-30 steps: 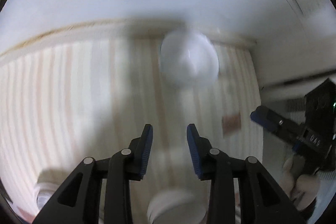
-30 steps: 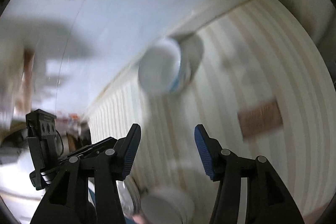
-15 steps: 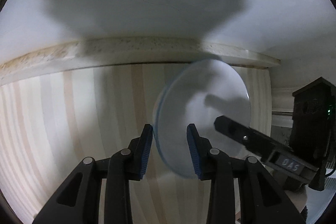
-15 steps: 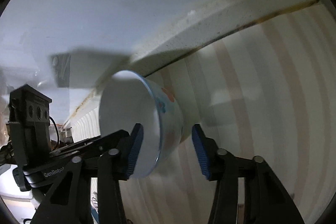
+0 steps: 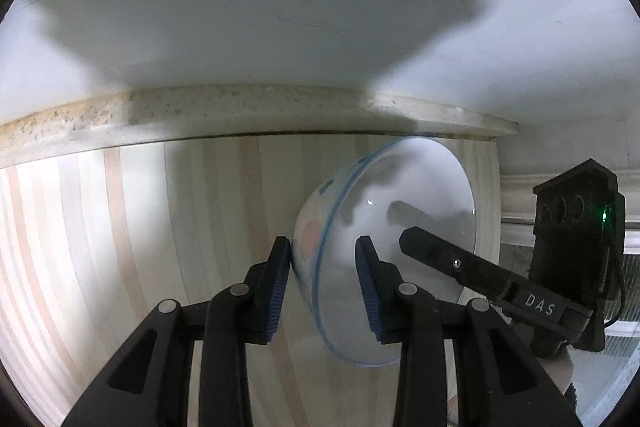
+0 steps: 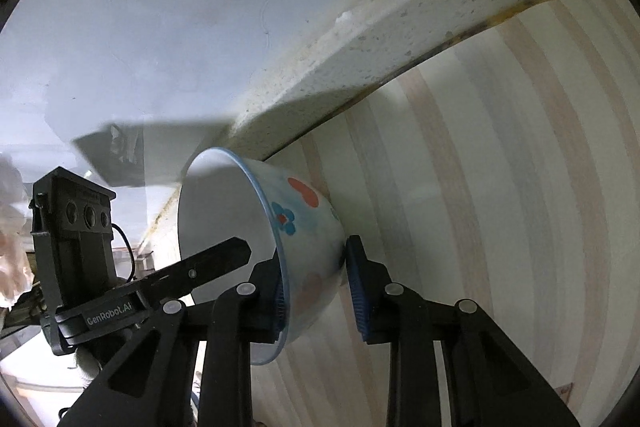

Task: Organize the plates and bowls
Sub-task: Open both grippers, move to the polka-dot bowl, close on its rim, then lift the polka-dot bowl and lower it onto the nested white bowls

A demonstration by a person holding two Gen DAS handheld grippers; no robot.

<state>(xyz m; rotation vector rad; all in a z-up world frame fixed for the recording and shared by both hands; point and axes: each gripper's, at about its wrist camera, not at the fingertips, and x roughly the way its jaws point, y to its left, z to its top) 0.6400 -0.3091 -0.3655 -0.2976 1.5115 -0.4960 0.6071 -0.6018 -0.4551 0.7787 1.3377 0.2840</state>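
Observation:
A white bowl (image 5: 400,195) with a blue rim and red and blue flowers (image 6: 304,227) is on the striped surface, close to the wall ledge. My left gripper (image 5: 322,247) sits astride one side of its wall, jaws narrow. Its outer pad is against the painted outside and its inner pad is inside the bowl. My right gripper (image 6: 314,251) straddles the opposite side and its jaws are closing on the wall, one pad behind the rim and one on the outside near the base. One finger of the right gripper (image 5: 440,255) reaches into the bowl, as does one left finger (image 6: 216,259).
A speckled, stained ledge (image 5: 240,111) runs along the foot of the white wall (image 5: 320,7), just behind the bowl. The pale striped surface (image 5: 120,267) stretches out to the left in the left wrist view and to the right (image 6: 500,187) in the right wrist view.
Both grippers came down and forward onto the bowl, which was small and distant before. The right jaws narrowed around its wall. The dishes at the bottom of the earlier views are out of view.

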